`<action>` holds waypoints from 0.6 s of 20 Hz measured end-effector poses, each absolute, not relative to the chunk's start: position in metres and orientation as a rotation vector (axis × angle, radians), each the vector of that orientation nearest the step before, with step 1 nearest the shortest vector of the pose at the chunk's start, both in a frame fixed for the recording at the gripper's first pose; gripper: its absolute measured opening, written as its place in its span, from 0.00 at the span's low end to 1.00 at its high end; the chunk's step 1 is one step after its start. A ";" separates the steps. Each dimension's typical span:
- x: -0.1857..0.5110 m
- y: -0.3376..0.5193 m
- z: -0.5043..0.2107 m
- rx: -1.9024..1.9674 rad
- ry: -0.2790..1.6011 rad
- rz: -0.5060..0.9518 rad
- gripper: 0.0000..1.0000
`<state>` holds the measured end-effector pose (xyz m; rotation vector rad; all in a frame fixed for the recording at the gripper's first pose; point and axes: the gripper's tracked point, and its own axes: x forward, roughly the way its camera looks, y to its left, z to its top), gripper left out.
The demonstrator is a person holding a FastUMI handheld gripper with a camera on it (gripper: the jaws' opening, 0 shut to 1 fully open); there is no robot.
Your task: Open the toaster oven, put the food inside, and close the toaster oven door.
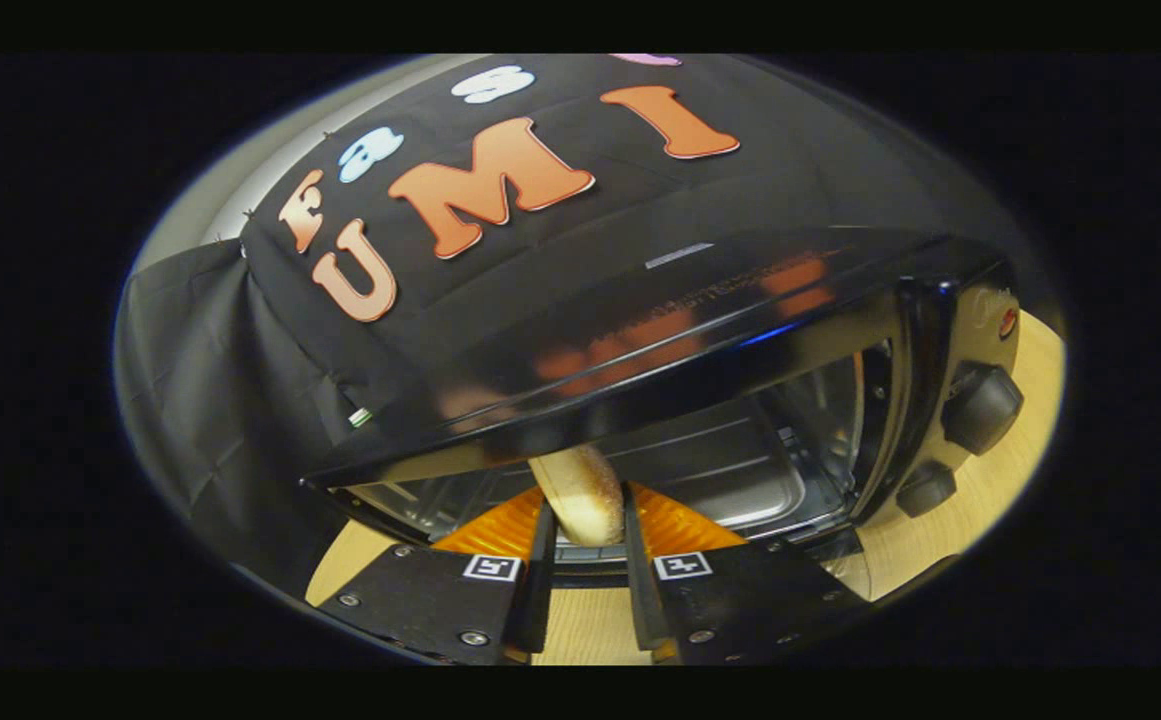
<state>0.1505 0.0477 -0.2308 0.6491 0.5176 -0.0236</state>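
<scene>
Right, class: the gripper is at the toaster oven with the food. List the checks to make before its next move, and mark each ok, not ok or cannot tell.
1. Bread roll held between both fingers of the gripper: ok.
2. Toaster oven mouth open ahead of the fingers: ok.
3. Cavity floor beyond the roll free of other items: ok as far as it shows.
4. Roll clears the oven's top edge: cannot tell.
5. Door's resting position: cannot tell.
6. Knobs away from the gripper's path: ok.
</scene>
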 end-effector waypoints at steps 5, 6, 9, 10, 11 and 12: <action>0.154 0.050 -0.226 0.672 0.496 -0.029 0.38; 0.153 0.052 -0.224 0.679 0.496 -0.024 0.39; 0.150 0.053 -0.218 0.677 0.475 -0.022 0.45; 0.150 0.053 -0.214 0.678 0.462 -0.020 0.52; 0.148 0.054 -0.210 0.675 0.453 -0.022 0.55; 0.146 0.052 -0.209 0.671 0.447 -0.030 0.60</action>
